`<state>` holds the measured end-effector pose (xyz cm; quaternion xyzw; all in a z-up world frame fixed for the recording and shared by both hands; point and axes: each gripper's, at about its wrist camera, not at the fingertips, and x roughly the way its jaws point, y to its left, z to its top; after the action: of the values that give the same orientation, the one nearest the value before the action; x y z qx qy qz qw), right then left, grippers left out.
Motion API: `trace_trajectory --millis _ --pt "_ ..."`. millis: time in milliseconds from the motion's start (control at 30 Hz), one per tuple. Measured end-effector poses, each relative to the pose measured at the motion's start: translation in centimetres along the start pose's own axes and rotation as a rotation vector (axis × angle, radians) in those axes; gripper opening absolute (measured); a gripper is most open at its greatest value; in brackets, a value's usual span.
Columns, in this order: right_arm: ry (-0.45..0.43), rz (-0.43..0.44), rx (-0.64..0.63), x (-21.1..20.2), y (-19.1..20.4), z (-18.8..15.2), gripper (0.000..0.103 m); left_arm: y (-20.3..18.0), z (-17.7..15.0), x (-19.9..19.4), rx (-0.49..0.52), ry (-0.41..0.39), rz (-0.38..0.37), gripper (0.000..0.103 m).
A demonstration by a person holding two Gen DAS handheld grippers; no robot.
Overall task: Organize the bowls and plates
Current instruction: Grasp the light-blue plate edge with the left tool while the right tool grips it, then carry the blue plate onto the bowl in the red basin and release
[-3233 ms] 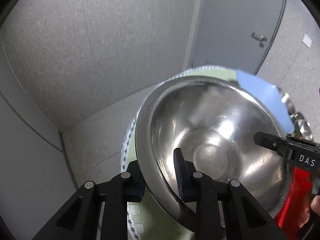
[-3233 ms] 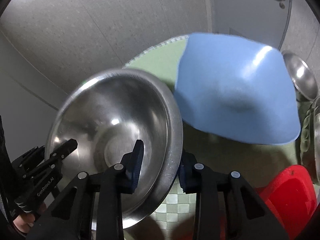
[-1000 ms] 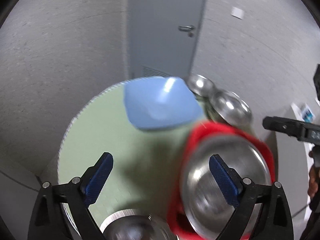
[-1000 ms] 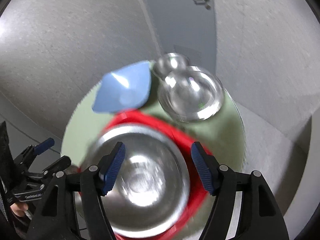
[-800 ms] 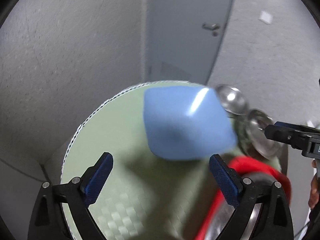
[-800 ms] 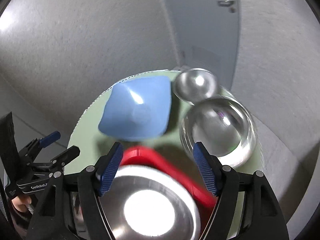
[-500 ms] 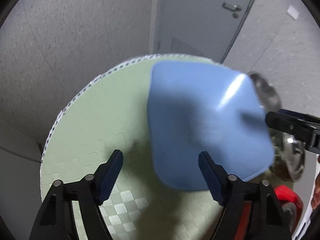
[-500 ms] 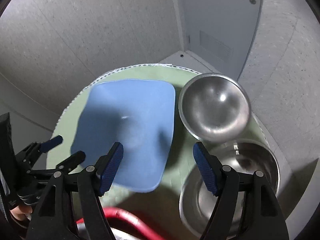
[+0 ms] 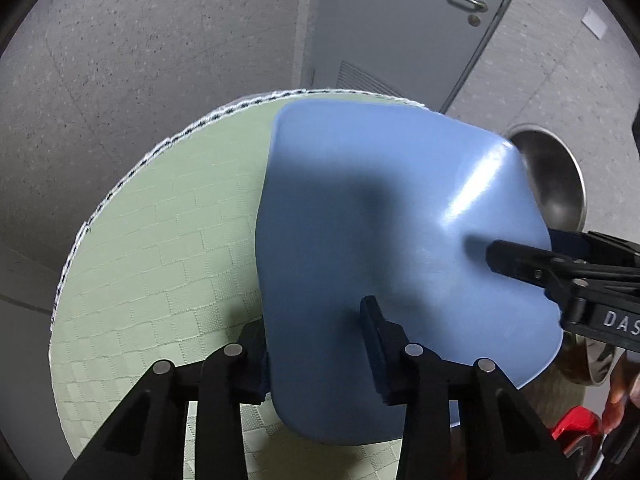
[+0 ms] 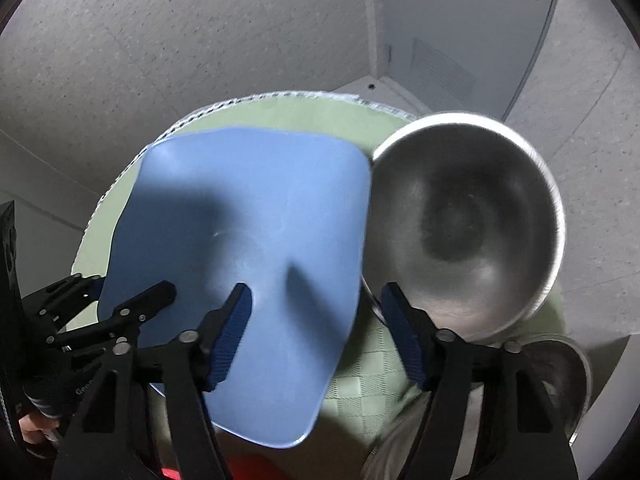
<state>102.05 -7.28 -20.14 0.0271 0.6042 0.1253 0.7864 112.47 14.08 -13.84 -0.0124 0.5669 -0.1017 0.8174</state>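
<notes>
Both my tongs at the blue plate [image 9: 384, 248].
Left gripper [image 9: 316, 344] pinches its 6 o'clock rim; right gripper [image 10: 320, 332] spread astride its 3 o'clock edge, steel bowl [image 10: 468, 232] beside.

Round bench [image 9: 168, 264] covered in pale green checkered woven cloth with white stitched edge. Speckled grey walls [image 9: 160, 60] all around. Behind, plain grey door [image 9: 400, 28] with metal lever handle [image 9: 468, 0] and low louvred vent [image 10: 442, 70].
</notes>
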Motion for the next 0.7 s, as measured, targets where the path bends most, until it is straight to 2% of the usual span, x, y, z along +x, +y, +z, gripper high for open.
trace_trajectory --millis 100,133,200,300,500,700 --pt "0.007 0.021 -0.007 0.3 0.6 0.3 0.05 0.1 -0.1 -0.1 -0.006 -0.005 0.0 0.032" --pt "0.003 0.01 -0.009 0.4 0.7 0.4 0.049 0.1 -0.2 0.0 -0.009 -0.006 0.002 0.032" --pt "-0.013 0.005 -0.012 0.2 0.9 0.3 0.04 0.3 -0.5 -0.1 -0.016 -0.013 0.004 0.032" --pt "-0.029 0.03 -0.002 -0.4 0.8 0.1 0.033 0.6 -1.1 -0.9 -0.019 -0.031 0.012 0.031" --pt "-0.064 0.051 -0.012 -1.9 1.3 -0.6 0.033 0.3 -2.3 -2.9 -0.016 -0.068 0.025 0.03" --pt "-0.128 0.094 -0.014 -4.4 1.8 -1.2 0.033 -0.2 -3.8 -6.9 -0.01 -0.148 0.028 0.03"
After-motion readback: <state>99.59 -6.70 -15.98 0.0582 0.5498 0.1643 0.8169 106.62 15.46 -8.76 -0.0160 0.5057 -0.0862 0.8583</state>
